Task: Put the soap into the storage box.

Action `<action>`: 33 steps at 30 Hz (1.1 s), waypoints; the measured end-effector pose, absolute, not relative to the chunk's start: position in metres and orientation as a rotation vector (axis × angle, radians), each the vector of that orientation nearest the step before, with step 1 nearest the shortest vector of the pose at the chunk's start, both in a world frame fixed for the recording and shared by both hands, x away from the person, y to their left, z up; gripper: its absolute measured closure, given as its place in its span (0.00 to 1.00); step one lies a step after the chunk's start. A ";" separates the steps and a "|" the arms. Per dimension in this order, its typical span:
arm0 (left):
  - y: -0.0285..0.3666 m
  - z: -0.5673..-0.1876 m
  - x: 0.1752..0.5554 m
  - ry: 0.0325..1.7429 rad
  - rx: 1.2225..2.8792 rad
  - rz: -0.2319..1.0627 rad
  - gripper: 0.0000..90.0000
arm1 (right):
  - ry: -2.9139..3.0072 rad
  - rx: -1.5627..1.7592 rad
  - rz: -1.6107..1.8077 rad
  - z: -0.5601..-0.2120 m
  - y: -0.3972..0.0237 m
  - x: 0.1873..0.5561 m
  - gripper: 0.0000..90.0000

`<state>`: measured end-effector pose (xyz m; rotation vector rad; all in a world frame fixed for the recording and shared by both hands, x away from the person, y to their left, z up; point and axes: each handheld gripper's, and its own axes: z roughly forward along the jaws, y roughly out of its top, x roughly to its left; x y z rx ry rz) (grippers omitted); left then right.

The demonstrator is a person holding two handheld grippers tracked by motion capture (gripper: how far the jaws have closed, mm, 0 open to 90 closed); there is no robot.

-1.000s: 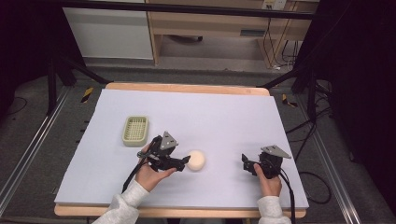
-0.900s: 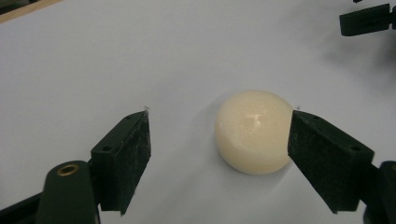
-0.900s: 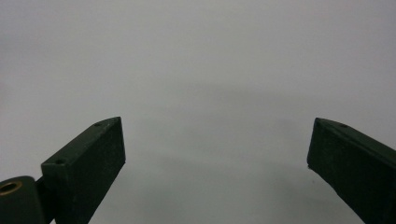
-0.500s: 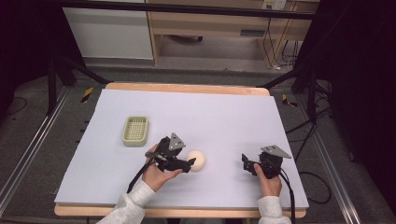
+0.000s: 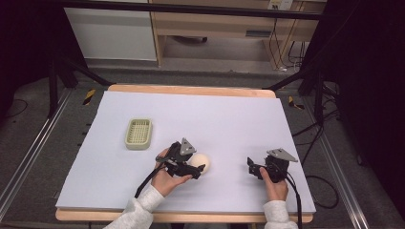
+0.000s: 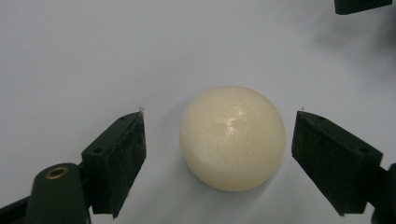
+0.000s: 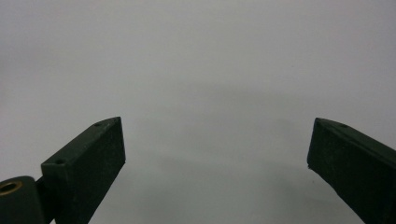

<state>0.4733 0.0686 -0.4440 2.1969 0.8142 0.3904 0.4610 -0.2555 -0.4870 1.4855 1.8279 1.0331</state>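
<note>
Since a second ago the left tongs have slid forward and to the right, so that their jaws now stand on either side of the cream ball. The jaws are spread, with a gap to the ball on each side; neither pad touches it. The ball rests on the pale counter, near its front edge and left of the middle. The right tongs have stayed low over the counter well to the right, jaws spread with nothing between them. A green basket sits farther back on the left.
</note>
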 end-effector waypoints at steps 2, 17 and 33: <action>0.067 -0.446 0.474 0.815 2.203 0.387 0.19 | 1.828 1.486 1.034 -0.487 -0.255 0.461 0.05; 0.054 -0.459 0.480 0.824 2.239 0.366 0.18 | 1.827 1.491 1.037 -0.487 -0.255 0.461 0.05; 0.046 -0.468 0.485 0.839 2.269 0.352 0.18 | 1.829 1.492 1.037 -0.487 -0.256 0.462 0.05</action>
